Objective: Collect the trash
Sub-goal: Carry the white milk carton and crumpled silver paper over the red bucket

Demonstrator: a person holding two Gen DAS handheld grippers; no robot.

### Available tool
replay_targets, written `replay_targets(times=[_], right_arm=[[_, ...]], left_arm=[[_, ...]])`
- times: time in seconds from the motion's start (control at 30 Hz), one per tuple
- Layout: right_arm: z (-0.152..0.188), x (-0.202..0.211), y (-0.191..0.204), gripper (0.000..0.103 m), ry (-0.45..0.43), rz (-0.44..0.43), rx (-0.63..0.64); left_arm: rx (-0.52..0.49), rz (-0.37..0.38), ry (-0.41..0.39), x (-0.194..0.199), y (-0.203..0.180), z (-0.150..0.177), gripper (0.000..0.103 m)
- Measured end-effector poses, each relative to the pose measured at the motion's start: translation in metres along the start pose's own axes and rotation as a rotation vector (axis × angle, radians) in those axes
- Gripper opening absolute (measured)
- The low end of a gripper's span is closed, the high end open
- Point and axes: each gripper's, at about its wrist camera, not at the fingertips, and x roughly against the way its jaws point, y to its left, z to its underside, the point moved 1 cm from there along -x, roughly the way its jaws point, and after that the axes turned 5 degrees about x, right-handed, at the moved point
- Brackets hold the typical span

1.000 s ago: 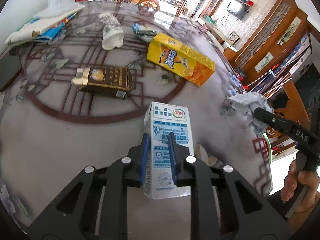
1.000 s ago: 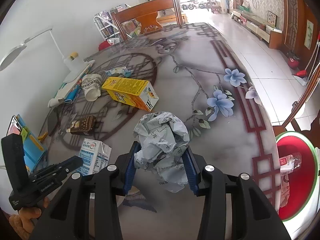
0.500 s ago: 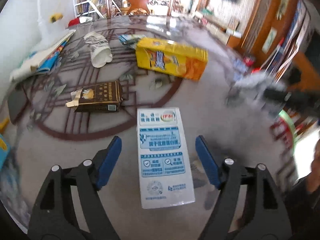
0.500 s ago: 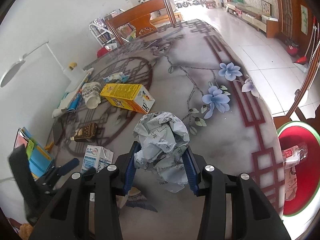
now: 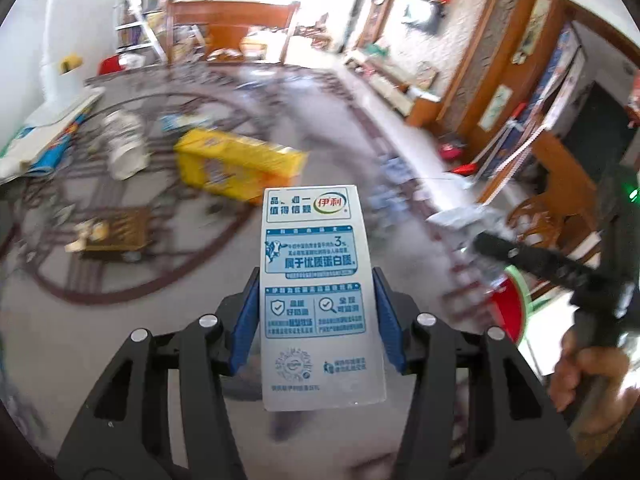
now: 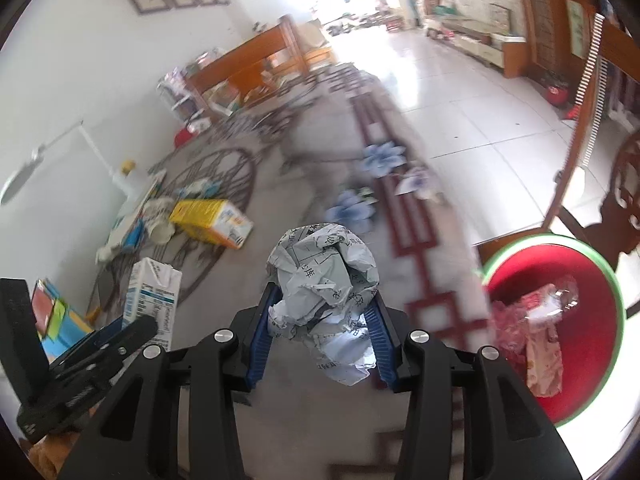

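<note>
A white-and-blue milk carton (image 5: 316,240) stands upright between the blue pads of my left gripper (image 5: 316,280). Its jaws are closing and press on the carton's two sides, and the carton is off the table. The right wrist view shows the same carton (image 6: 154,300) at lower left. My right gripper (image 6: 324,300) is shut on a crumpled ball of printed paper (image 6: 324,264), held above the table's right edge. A red bin with a green rim (image 6: 552,238) stands on the floor to the right with pink wrappers inside. From the left wrist view that bin (image 5: 508,308) shows behind the right gripper.
On the patterned table lie a yellow box (image 5: 236,168), a brown carton (image 5: 116,232), a tipped white cup (image 5: 124,148) and papers at far left. A wooden chair (image 5: 232,28) stands at the far end. A dark carved chair (image 6: 624,184) is beside the bin.
My left jaws opened wide around the lying carton, then closed on its sides and raised it. Both hands have shifted toward the table's right edge, and the bin looms larger.
</note>
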Motion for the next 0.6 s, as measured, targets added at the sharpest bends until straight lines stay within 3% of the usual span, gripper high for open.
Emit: replay_targets(times=[0.27, 0.47, 0.6], right_arm=[[-0.004, 0.033, -0.057, 0.042, -0.071, 0.028, -0.162], [-0.006, 0.058, -0.095, 0.045, -0.117, 0.171, -0.204], [-0.001, 0.064, -0.12, 0.045, -0.115, 0.217, -0.27]], left_arm=[[-0.083, 0.111, 0.02, -0.016, -0.079, -0.001, 0.05], [-0.133, 0.179, 0.05, -0.029, -0.123, -0.001, 0.05], [-0.148, 0.24, 0.08, -0.039, -0.15, -0.001, 0.05]])
